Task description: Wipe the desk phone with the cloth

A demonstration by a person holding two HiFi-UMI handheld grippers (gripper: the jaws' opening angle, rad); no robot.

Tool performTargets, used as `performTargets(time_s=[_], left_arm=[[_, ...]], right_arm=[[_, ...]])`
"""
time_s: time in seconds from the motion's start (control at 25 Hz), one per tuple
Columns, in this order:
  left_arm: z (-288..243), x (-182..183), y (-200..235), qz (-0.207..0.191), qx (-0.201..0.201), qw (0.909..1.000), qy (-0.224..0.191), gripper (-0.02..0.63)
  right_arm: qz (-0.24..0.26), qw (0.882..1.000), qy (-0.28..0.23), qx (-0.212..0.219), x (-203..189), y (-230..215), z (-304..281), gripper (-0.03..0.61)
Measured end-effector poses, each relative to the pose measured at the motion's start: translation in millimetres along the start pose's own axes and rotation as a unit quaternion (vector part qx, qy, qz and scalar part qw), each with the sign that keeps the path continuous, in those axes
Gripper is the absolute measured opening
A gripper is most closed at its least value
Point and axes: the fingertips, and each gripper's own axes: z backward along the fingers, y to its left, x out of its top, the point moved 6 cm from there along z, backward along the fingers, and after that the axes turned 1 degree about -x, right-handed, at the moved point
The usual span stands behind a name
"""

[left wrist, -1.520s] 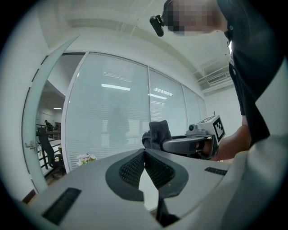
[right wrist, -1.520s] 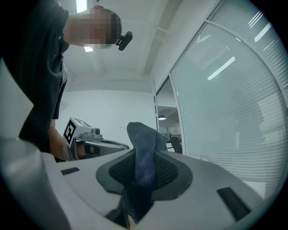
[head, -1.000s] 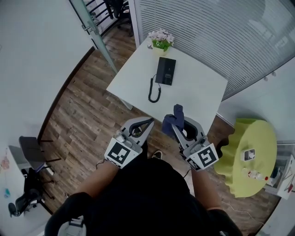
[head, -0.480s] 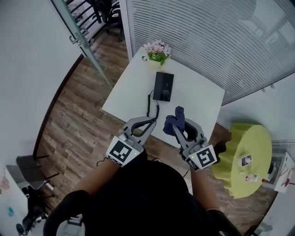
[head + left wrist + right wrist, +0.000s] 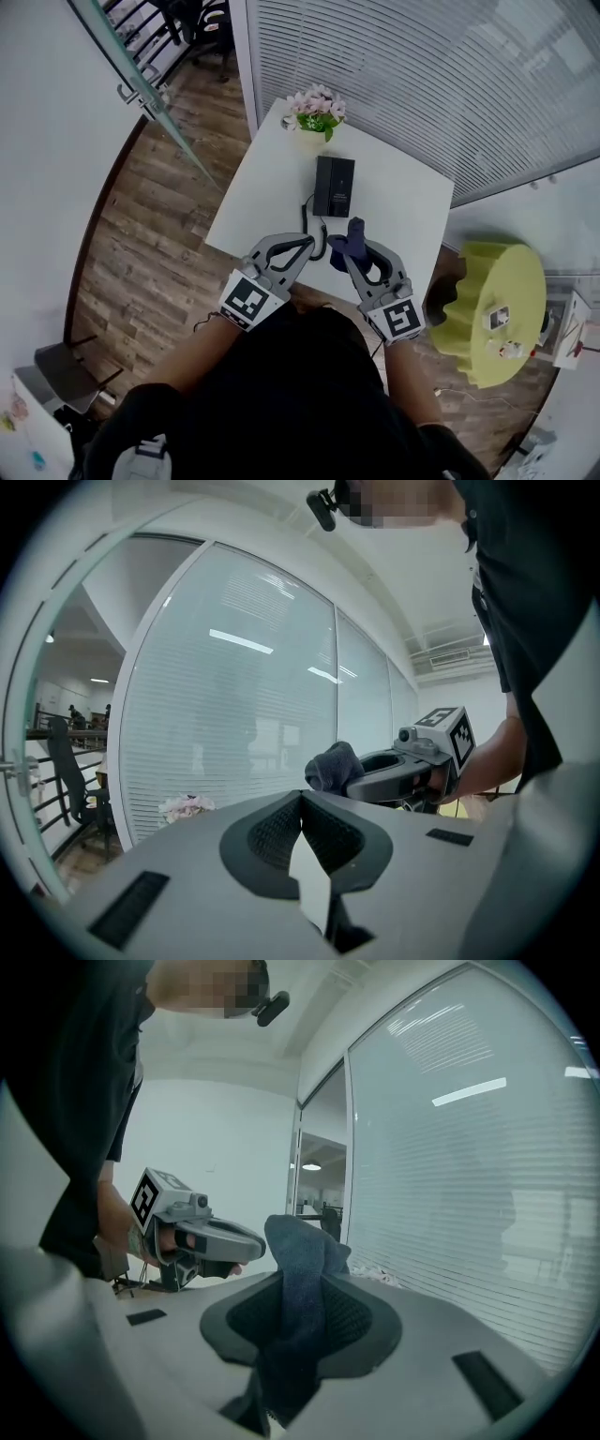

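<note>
Dark blue cloth [image 5: 298, 1241] is pinched in the right gripper [image 5: 352, 251]. The jaws are clamped on its middle, with a bunched end standing up past the tips and the rest trailing below. I judge it is held this way so the free wad can serve as the wiping face. Left gripper [image 5: 306, 245]: jaws brought together, nothing between them. It is probably kept free to steady the phone, though that is a guess.

Both grippers hang side by side above the near edge of the white table [image 5: 403, 202], not yet over the work. Desk phone [image 5: 335, 186] lies flat toward the far side of the table, dark, clear of the cloth. Its coiled cord [image 5: 311, 211] runs from the near left corner toward the grippers. It is the likeliest thing to snag on the way in.

Pot of pink flowers [image 5: 314, 105] stands just beyond the phone at the far corner, and a long wiping stroke could knock it. Yellow-green covered stand [image 5: 487, 300] sits off to the right, well apart, with small items on top. Slatted partition [image 5: 422, 84] runs behind the table, with wood floor [image 5: 141, 253] to the left.
</note>
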Motion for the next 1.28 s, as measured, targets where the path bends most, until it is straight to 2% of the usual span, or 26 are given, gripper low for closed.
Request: performTargets(time_s=[0.16,0.36,0.72,0.96,1.28], left_arm=[[-5,-9,14,0.010,-0.001,0.9999,0.004,0.011],[-21,-22,33,0.016,0.007,0.9997,0.019,0.011],[-72,-42,73,0.014,0.047,0.9978,0.044,0.011],[-111,-54,100,0.023,0.064,0.9962,0.054,0.011],[-163,-79,138,0.063,0.085,0.9918,0.071,0.011]], right_arm=[[0.036,0.998,0.048,0.002,-13,-5,-19,0.117],[0.041,0.997,0.065,0.002,-30,-26,-43,0.117],[0.075,0.988,0.131,0.046,-72,-69,-87,0.117],[0.118,0.975,0.179,0.059,-97,-109,-118,0.117],[0.202,0.945,0.246,0.069,-134,-157,-165,0.117]])
